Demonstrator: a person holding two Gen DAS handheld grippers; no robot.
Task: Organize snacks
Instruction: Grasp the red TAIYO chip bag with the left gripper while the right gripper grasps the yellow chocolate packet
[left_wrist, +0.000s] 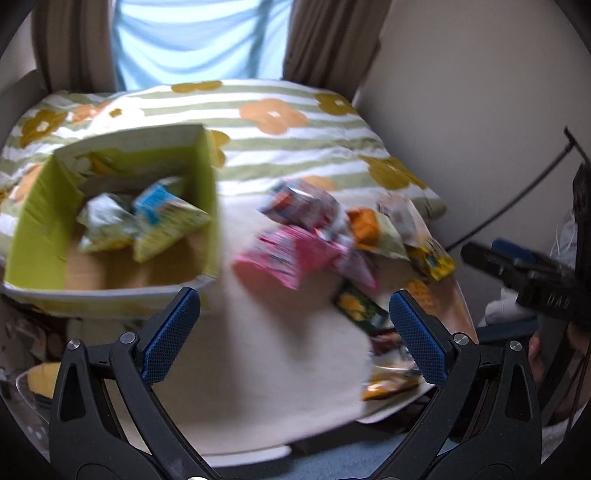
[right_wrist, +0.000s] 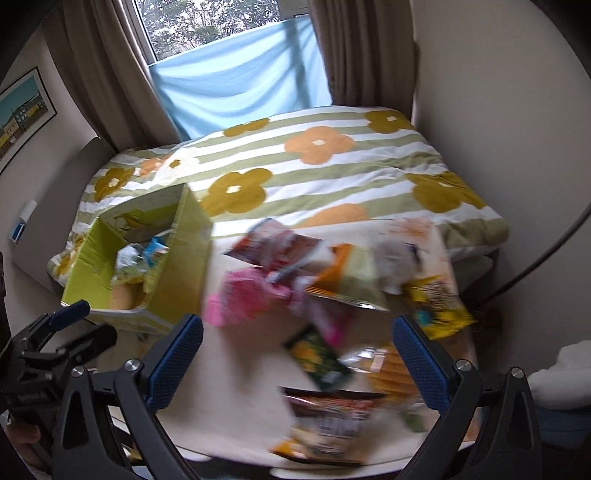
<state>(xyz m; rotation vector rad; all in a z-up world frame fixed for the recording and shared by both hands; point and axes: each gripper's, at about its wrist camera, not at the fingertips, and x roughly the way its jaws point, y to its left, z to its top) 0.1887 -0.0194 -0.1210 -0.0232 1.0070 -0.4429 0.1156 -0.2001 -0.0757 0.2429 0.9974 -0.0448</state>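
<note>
My left gripper (left_wrist: 293, 336): wide open, empty, above the table's (left_wrist: 258, 387) near edge.
My right gripper (right_wrist: 297, 362): wide open, empty, over the nearest packets.
Snack pile (right_wrist: 325, 302): loose on the table, ahead and right; light, crinkly, slippery bags, I judge; pinch a sealed edge.
Green box (left_wrist: 110, 218): far left, two packets inside.

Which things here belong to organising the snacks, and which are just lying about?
Belong to the job:
green box, already holding a few packets
pile of snack packets on the white table
left gripper and right gripper, both open

Just lying about:
flowered quilt
curtains
framed picture
</note>
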